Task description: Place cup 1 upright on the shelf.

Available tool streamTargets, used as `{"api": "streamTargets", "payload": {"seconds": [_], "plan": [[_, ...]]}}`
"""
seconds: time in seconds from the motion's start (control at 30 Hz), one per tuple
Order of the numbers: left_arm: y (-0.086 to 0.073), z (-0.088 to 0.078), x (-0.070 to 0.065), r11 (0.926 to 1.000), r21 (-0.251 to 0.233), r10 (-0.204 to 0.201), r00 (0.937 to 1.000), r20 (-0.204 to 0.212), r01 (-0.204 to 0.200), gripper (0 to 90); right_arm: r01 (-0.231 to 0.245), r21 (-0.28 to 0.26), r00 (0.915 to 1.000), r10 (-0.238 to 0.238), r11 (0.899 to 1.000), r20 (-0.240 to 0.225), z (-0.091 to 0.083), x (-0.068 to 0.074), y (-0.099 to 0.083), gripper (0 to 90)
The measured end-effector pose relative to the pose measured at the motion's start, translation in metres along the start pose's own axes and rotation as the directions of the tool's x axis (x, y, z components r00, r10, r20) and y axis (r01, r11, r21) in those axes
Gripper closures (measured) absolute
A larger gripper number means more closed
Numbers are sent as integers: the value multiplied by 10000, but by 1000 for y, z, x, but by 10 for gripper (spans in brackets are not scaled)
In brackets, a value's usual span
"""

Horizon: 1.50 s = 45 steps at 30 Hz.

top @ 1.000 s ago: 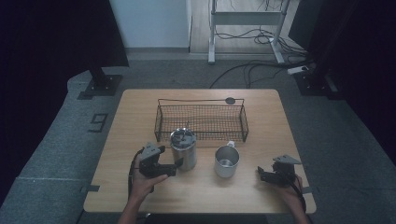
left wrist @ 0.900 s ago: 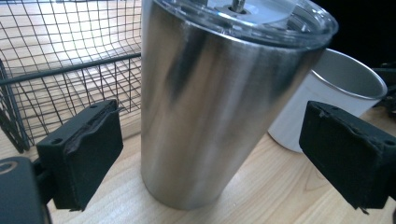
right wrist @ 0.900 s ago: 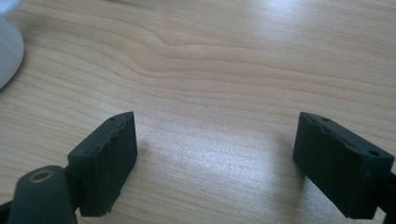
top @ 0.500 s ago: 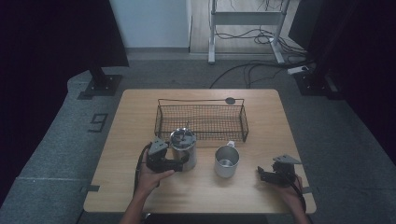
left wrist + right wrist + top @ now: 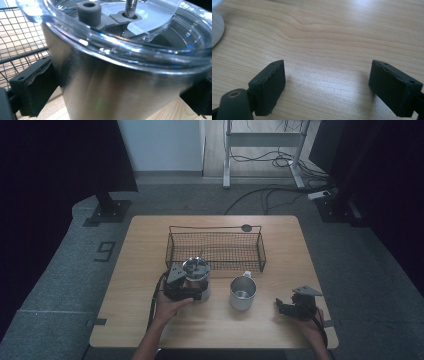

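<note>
Left gripper (image 5: 186, 287) straddling a lidded steel tumbler (image 5: 196, 279), ready for a grasp.

Jaws just spread wide, flanking the tumbler walls with pads apparently not yet pressing; tumbler upright on the table (image 5: 145, 265), at 6 o'clock of the wire basket (image 5: 215, 249). Right gripper (image 5: 295, 306) resting at 3 o'clock of the steel mug (image 5: 242, 292), unclenched, grasping nothing.

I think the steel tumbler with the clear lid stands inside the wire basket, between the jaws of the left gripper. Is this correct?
Not quite. The steel tumbler stands on the table, in front of the wire basket, as the high view shows. It is between the jaws of the left gripper.
</note>
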State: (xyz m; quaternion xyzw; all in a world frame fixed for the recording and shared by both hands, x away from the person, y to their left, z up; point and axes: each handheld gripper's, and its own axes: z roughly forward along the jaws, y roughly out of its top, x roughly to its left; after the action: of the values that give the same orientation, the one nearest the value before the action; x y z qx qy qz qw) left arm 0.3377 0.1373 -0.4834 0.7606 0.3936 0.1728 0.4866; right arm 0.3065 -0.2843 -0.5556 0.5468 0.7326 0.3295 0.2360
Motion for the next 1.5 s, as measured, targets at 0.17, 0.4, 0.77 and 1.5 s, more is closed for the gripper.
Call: {"api": "streamTargets", "payload": {"seconds": [0.17,0.4,0.77,1.5], "plan": [[0,0,0,9999,10,115,9999,-46,-115,18,-2,1,10000,2,10000,1,0,0,0,137],[0,-2,-3,9990,-38,454,9987,-246,-455,34,-3,-1,10000,3,10000,4,0,0,0,138],[1,-5,-3,9973,-81,732,9972,-158,-734,40,-9,-3,10000,9,10000,5,0,0,0,139],[8,-16,-4,9961,-358,809,9967,76,-806,43,-12,-9,10000,12,10000,10,0,0,0,141]]}}
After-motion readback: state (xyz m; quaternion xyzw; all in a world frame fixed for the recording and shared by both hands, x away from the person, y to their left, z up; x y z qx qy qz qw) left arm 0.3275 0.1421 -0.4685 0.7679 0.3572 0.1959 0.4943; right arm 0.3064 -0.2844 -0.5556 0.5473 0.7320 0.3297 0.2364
